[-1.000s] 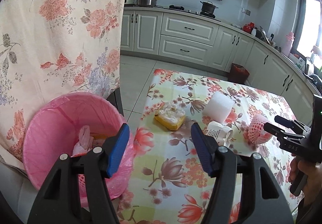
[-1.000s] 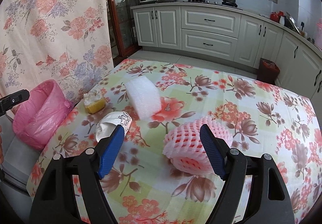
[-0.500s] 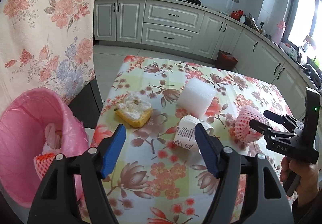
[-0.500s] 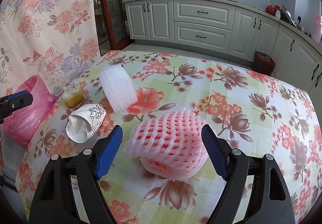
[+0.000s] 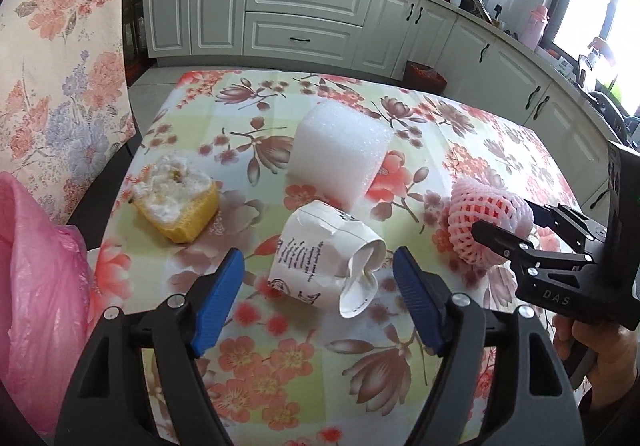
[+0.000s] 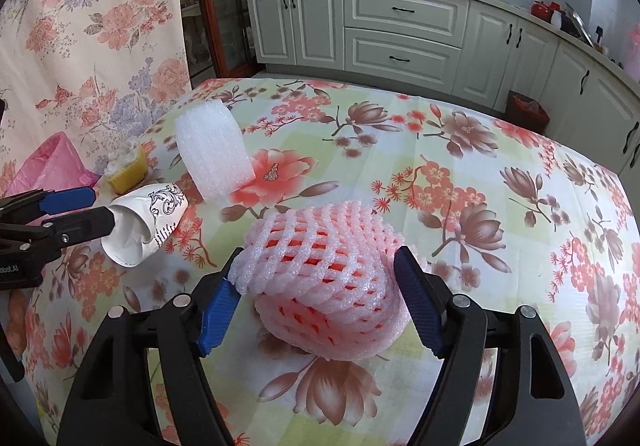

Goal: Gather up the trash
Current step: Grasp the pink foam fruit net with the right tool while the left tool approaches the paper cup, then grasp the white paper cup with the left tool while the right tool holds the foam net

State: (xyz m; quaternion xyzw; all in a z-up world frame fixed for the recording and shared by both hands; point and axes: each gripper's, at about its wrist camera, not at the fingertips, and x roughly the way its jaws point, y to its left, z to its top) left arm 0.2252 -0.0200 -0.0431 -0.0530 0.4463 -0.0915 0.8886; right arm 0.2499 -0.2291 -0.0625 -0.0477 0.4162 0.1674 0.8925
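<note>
Left gripper (image 5: 318,300) swung away from the pink bin bag (image 5: 38,286) at the bench's (image 5: 500,149) left edge and dropped over the crushed paper cup (image 5: 326,258) — its fingers have just been spreading wider, straddling the cup without touching it. Right gripper (image 6: 316,292) sank onto the pink foam fruit net (image 6: 324,286); its fingers have just been closing in, the net between them, left pad brushing the mesh, no squeeze visible yet. Likely two pickups about to start at once. Net is soft, springy lattice, domed. Cup is thin printed paper, dented, lying on its side. White foam block (image 5: 338,155) and a yellow sponge-like chunk with a white top (image 5: 176,203) lie untouched.
</note>
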